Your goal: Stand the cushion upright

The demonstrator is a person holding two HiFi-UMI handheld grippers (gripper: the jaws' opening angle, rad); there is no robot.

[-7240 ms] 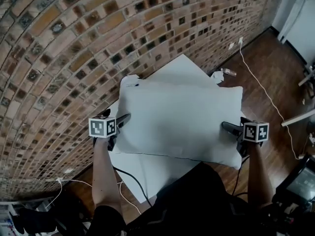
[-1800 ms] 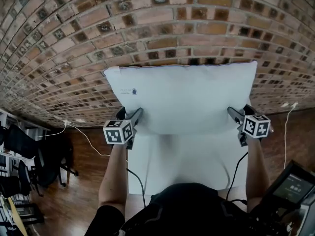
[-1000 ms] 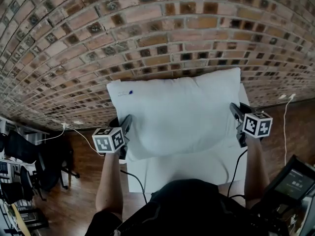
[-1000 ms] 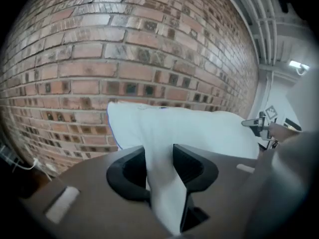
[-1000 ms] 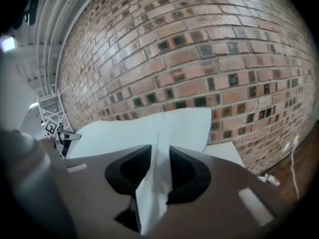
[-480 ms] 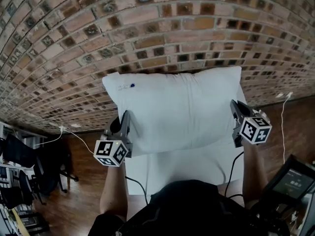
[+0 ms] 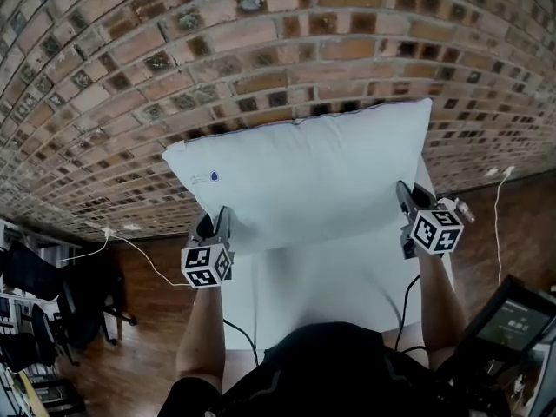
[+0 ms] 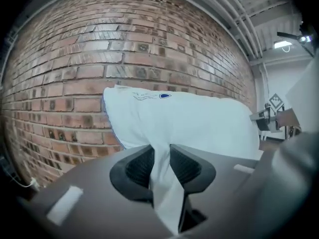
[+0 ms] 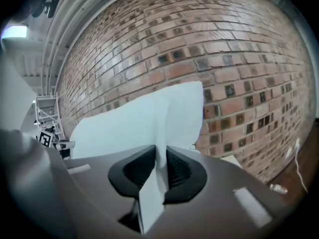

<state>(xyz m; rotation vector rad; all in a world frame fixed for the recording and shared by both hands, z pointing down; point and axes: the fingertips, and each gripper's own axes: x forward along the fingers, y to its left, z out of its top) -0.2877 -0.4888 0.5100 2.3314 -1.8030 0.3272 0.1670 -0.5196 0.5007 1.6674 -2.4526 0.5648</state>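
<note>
Now your left gripper point(image 8: 160, 156) and right gripper point(image 9: 160, 159) pinch the cushion point(image 7: 304, 176) by its side edges, jaws just easing open. Light, soft, floppy.

You face a brick wall point(image 7: 130, 76); it fills the upper half of the head view and most of both gripper views. Below it, at centre frame, sits a white table point(image 7: 347, 276). Dark wood floor point(image 7: 148, 315) shows at lower left and along the right edge. A white cable point(image 7: 499, 215) runs down the floor at right. Black chairs point(image 7: 52, 307) crowd the far lower left, and a small screen point(image 7: 514, 320) sits at lower right. In the left gripper view a ceiling lamp point(image 8: 282, 44) glows at upper right, beside pale beams point(image 8: 234, 14).
</note>
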